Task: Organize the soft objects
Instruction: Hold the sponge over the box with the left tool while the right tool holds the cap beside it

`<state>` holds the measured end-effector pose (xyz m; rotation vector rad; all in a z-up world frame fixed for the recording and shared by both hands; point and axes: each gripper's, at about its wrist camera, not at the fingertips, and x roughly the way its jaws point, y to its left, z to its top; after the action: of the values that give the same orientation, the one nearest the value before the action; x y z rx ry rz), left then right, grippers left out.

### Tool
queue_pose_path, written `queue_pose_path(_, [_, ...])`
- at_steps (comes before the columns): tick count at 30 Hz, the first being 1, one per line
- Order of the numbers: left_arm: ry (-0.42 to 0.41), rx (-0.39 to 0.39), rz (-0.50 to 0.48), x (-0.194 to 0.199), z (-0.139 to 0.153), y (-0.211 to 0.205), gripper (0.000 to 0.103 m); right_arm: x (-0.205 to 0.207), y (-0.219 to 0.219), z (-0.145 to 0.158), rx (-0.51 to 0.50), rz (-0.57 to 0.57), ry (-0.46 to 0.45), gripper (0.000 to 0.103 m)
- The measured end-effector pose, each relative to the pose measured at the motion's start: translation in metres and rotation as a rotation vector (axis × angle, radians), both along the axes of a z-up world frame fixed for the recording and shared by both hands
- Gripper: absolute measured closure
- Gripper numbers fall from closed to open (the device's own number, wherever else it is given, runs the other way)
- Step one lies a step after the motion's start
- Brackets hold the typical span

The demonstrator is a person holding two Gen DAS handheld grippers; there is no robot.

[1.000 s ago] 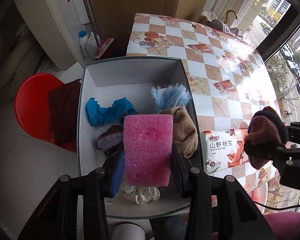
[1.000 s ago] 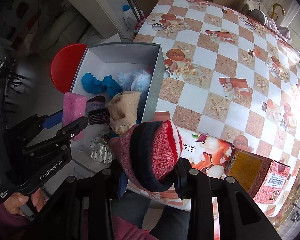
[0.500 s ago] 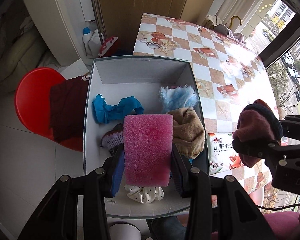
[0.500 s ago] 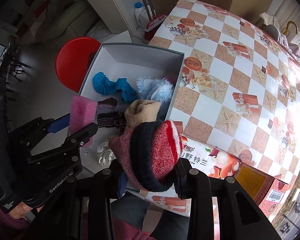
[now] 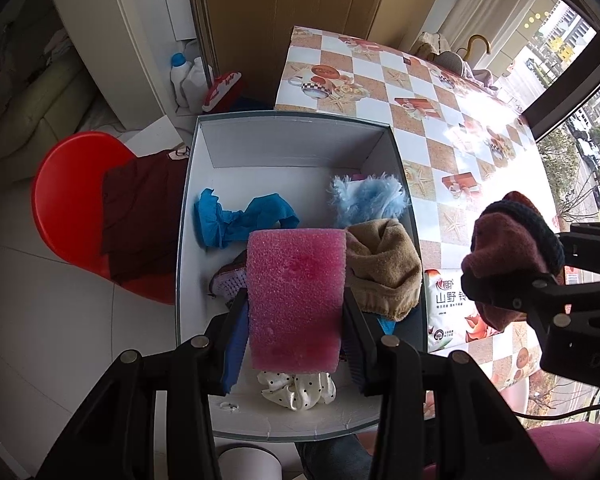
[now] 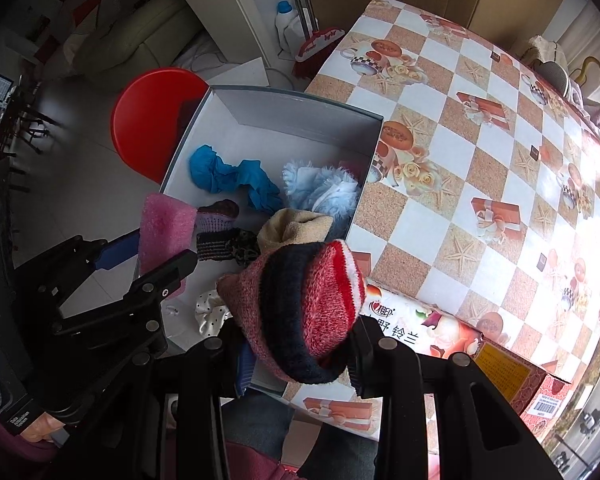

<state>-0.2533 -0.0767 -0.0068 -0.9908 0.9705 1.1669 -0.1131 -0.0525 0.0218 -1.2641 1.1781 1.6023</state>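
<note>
My left gripper [image 5: 294, 334] is shut on a pink sponge block [image 5: 296, 296], hanging over the near half of a white open box [image 5: 288, 156]. Inside the box lie a blue glove [image 5: 240, 218], a fluffy light-blue piece [image 5: 366, 200], a tan sock [image 5: 384, 268], a purple knit item [image 5: 228, 280] and a white dotted scrunchie [image 5: 296, 390]. My right gripper [image 6: 300, 354] is shut on a red, navy and white knit sock [image 6: 304, 308], held above the box's right rim [image 6: 366, 184], near the tan sock [image 6: 296, 224]. That sock [image 5: 508, 256] also shows at the right of the left wrist view.
The box stands at the edge of a checkered table [image 6: 480, 152]. A printed carton [image 6: 428, 332] lies beside the box on the near side. A red stool [image 5: 60, 216] with a dark cloth stands left of the box. Bottles [image 5: 184, 76] and a mop stand by the wall.
The right gripper with the knit sock has shifted left toward the box. The left gripper keeps the pink sponge over the box almost unmoved.
</note>
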Motion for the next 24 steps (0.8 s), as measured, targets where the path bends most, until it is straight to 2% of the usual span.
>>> queue_pose_path(24, [0.037, -0.042, 0.009, 0.002, -0.015, 0.002, 0.057, -0.01, 0.014, -0.008, -0.016, 0.007, 0.005, 0.066])
